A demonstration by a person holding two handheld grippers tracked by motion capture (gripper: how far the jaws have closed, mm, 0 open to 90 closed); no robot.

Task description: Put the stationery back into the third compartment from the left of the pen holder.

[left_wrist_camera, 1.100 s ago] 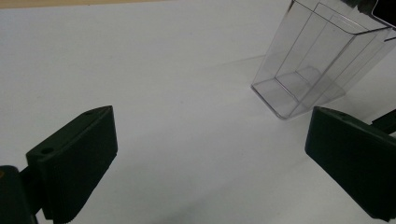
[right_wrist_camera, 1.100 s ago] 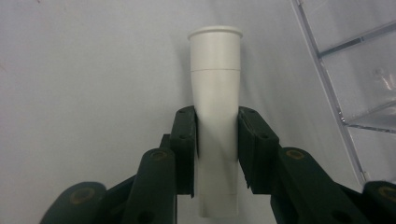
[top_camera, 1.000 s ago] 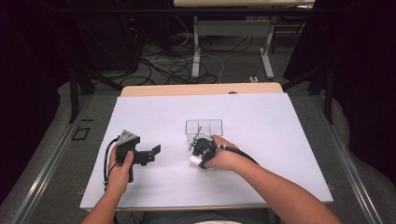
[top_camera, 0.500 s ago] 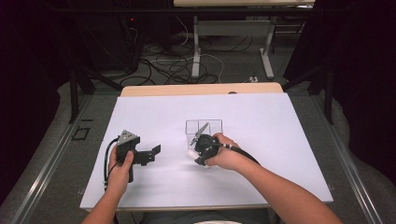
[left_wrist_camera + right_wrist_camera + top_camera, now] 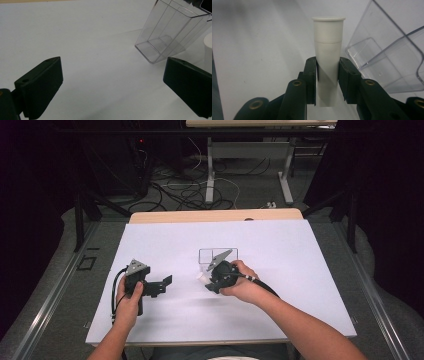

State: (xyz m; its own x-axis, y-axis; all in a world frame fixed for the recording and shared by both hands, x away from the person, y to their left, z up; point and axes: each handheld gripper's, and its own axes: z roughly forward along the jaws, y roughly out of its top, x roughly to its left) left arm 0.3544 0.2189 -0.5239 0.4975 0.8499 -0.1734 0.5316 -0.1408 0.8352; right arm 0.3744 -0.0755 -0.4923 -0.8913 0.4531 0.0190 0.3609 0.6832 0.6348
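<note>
Your left claw [image 5: 165, 282] sits low over the white table [image 5: 300, 270] at the near left, its jaws spread wide apart. To its right, your right claw [image 5: 327, 75] is clamped on a white tube [image 5: 328, 50]. Just beyond stands the clear box [image 5: 218, 255].

We are not finding any text, label, brand, number or sign that we can read in these views; every surface we are looking at is plain and carries no writing.
</note>
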